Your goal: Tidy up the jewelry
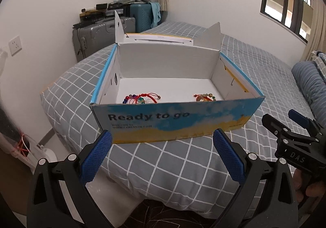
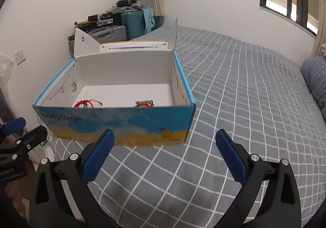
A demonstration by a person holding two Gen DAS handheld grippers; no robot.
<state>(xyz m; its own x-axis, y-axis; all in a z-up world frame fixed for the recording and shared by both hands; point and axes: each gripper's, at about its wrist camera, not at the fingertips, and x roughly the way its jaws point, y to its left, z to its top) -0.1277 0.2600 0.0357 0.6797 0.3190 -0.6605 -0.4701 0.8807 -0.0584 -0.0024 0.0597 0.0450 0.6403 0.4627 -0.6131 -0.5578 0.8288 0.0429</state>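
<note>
An open cardboard box (image 1: 175, 124) printed "Ready to go" is seen on the grey checked bedspread (image 1: 183, 162). Inside it, two beaded bracelets are lying on the white floor, close behind the box's front wall: a red-corded bracelet (image 1: 142, 98) toward the box's left side, an orange-beaded bracelet (image 1: 204, 97) toward its right, well apart. The left gripper (image 1: 162, 142) is held just before the box's front wall, jaws spread wide, nothing between them. The right gripper (image 2: 164, 142) is held before the box's right front corner, likewise spread wide and empty.
</note>
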